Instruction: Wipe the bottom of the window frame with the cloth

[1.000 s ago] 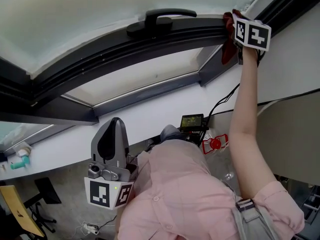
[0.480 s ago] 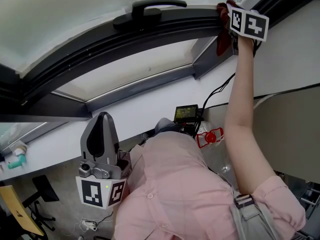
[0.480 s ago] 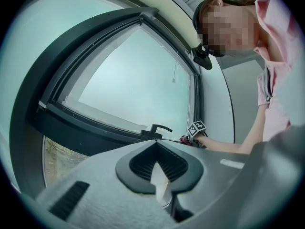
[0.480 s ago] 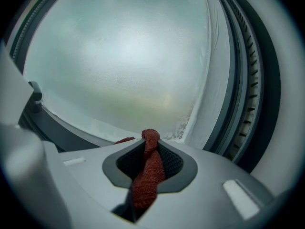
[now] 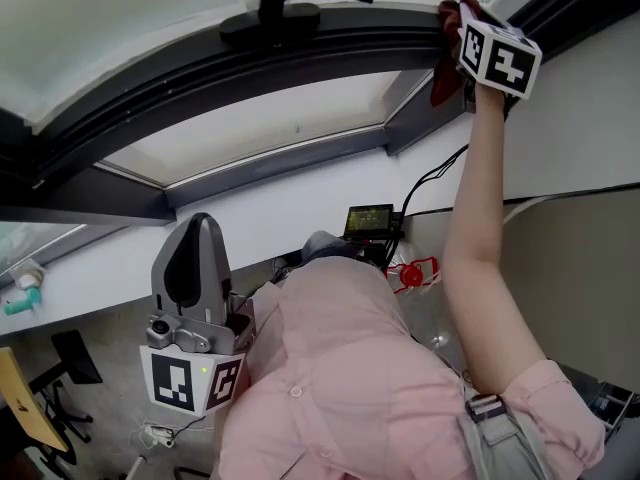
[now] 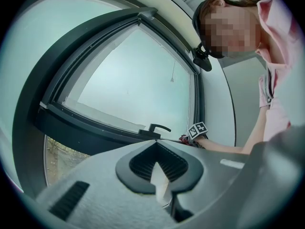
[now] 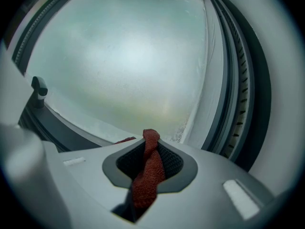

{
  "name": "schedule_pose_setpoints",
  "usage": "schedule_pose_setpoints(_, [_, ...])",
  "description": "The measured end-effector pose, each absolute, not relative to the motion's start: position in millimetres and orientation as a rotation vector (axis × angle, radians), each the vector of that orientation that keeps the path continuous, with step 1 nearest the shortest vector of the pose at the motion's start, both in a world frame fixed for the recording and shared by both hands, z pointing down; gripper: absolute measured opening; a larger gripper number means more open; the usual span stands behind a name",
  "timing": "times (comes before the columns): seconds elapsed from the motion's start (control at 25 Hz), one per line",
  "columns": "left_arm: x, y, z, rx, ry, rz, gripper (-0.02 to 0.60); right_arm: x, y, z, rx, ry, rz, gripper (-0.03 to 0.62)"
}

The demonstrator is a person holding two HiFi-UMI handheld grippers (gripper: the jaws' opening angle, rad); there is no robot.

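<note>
Cloth [image 5: 441, 76] red, against right end of window frame bottom [image 5: 300, 56] | squeezed tight in right gripper [image 7: 148, 149] | long way of frame: leftward, past handle [image 5: 300, 3] | left gripper [image 6: 157, 175] closed, holding nothing, low, well apart

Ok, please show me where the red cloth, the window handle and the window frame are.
red cloth [image 7: 148, 175]: right gripper view, the twisted part between the jaws.
window handle [image 5: 285, 14]: head view, its black base.
window frame [image 5: 250, 68]: head view, the dark bottom rail.
</note>
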State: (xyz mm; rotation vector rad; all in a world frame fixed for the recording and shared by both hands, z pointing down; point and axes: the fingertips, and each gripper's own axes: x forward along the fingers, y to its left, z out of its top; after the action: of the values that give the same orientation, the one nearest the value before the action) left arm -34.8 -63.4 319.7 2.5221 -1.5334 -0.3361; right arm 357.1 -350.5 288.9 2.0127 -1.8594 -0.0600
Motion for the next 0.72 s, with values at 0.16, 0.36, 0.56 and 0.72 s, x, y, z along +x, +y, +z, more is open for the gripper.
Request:
schedule_pose_setpoints(0.16, [-33.5,-62.8,319.6,2.509,-1.552,-0.333,-0.003,355.7,-344.9,283.2,2.025,-1.915,-0.048,0.067])
schedule_pose_setpoints(0.36, [-33.0,-64.3,325.5,2.473,-1.604,-0.320,-0.003,328.6,-304.8,257.7,2.123,-2.165,-0.013,0.067])
schedule_pose_setpoints(0.56, [-28.9,-73.1,323.8,2.471,-1.605,-0.309,-0.003,269.0,-272.8,254.1,1.989,-2.358,-0.043,0.067])
schedule_pose_setpoints(0.72, [-26.5,-77.7,321.5,2.474,-1.597,-0.311,-0.003,198.3,-257.3,242.0,1.739,-2.494,-0.230,0.067])
